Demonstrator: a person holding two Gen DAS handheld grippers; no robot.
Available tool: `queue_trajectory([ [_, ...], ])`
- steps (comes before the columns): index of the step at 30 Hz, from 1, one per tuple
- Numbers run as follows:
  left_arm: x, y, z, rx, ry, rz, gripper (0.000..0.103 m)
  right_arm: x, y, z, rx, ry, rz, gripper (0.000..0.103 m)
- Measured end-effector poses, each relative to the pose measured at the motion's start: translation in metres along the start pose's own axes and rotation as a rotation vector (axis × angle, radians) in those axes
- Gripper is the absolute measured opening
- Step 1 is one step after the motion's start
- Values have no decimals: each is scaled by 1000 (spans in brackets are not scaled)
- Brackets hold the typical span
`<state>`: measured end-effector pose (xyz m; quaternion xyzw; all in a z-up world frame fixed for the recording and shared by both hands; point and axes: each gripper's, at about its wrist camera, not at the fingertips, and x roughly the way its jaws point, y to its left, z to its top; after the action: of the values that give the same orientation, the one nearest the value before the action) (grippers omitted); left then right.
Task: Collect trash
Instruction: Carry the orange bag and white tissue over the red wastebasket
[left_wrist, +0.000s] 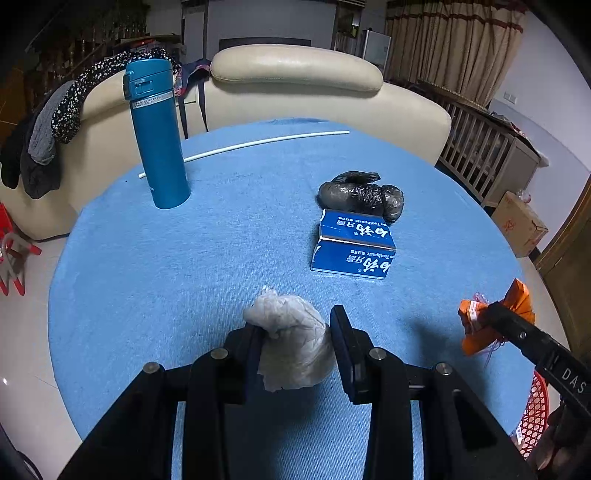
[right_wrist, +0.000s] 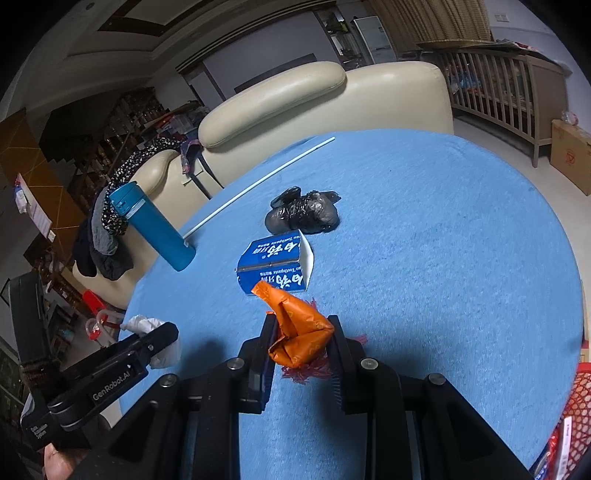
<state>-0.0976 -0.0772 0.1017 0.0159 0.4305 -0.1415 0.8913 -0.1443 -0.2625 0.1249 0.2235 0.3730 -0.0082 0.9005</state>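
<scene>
My left gripper (left_wrist: 295, 332) is shut on a crumpled whitish plastic bag (left_wrist: 291, 343) above the blue table (left_wrist: 184, 258); the bag also shows in the right wrist view (right_wrist: 147, 325). My right gripper (right_wrist: 301, 332) is shut on an orange wrapper (right_wrist: 299, 328) with red fringe, also seen in the left wrist view (left_wrist: 476, 321). A blue toothpaste box (left_wrist: 354, 247) (right_wrist: 273, 264) and a crumpled black plastic bag (left_wrist: 360, 195) (right_wrist: 303, 216) lie on the table beyond both grippers.
A tall blue flask (left_wrist: 159, 136) (right_wrist: 155, 230) stands at the far left, with a thin white rod (left_wrist: 258, 144) behind it. A red mesh basket (left_wrist: 535, 410) (right_wrist: 576, 410) sits off the table's right edge. A cream sofa (left_wrist: 295, 74) is behind the table.
</scene>
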Motion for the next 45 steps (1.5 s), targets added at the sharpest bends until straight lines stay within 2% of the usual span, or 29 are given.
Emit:
queue_trajectory([
  [21, -23, -26, -6, 62, -30, -11, 38, -39, -7, -15, 8, -34, 15, 27],
  [45, -30, -100, -15, 206, -33, -85, 38, -94, -61, -30, 95, -95, -48, 27],
])
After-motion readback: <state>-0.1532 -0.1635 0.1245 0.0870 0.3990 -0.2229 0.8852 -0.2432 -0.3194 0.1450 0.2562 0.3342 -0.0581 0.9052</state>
